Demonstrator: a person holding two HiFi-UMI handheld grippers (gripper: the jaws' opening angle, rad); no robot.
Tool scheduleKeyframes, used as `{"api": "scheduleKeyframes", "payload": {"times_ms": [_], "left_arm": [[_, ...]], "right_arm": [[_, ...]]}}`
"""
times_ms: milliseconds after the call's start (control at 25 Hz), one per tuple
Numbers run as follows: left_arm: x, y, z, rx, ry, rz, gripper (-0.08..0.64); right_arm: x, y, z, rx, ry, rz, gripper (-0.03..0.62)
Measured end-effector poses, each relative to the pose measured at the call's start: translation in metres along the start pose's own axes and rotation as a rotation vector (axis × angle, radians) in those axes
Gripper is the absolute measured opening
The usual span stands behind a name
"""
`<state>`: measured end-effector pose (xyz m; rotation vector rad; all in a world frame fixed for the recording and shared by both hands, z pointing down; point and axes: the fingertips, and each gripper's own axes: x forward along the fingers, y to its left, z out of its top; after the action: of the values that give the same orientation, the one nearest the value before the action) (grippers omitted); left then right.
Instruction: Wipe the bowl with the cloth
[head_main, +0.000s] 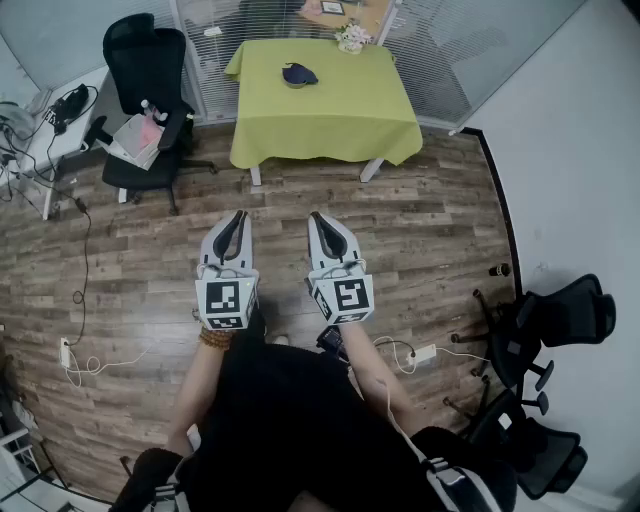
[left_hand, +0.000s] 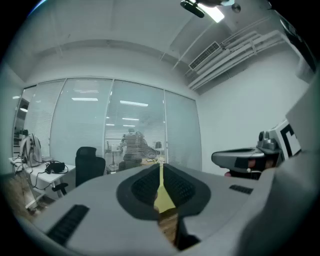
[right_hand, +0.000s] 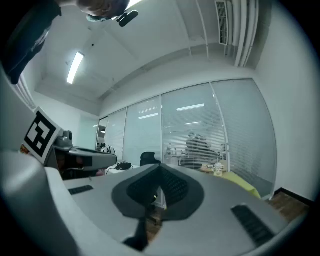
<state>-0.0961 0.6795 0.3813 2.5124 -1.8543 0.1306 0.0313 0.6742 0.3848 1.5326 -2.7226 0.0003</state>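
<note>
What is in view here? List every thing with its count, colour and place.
table: one, green cloth over it, top centre
dark thing: one, navy, on the table; bowl or cloth, too small to tell
flowers: one bunch, white, table's far edge
office chairs: three, black; one left of the table, two at right
papers: pile, white and pink, on the left chair
desk: one, white, far left
power strips: two, white, on the floor
floor: brown wood planks
left gripper: grey, jaws together, empty
right gripper: grey, jaws together, empty
</note>
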Motion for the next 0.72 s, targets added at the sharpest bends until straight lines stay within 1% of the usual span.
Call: {"api": "scheduleKeyframes", "payload": {"times_ms": [160,320,440,560,640,720], "left_arm": [[0.041,0.012,-0.008,-0.007,-0.005,-0.007,0.028],[0.107,0.023,-0.028,-0.061,0.017,-0.035,0.02],[0.169,0.023,-0.038,-0.098,0.045,-0.065,0.012],[0.22,0.003,-0.032,-0.13,0.028,-0.146,0.011],[0.255,-0.003,-0.029,-0.122,0.014,-0.187,0.009],[0.287,-0.002,-0.028,-0.098,0.02,-0.206,0.011]], "right_arm": [[0.037,-0.015,-0.011,-0.017,0.023,0.014,-0.002],[0.081,-0.047,-0.024,-0.056,0.088,-0.005,-0.002],[0.111,-0.088,-0.027,-0.062,0.147,-0.024,-0.002],[0.123,-0.136,-0.032,-0.079,0.187,-0.053,-0.002],[0.136,-0.168,-0.041,-0.074,0.21,-0.085,-0.002],[0.152,-0.193,-0.05,-0.049,0.227,-0.11,-0.002]]}}
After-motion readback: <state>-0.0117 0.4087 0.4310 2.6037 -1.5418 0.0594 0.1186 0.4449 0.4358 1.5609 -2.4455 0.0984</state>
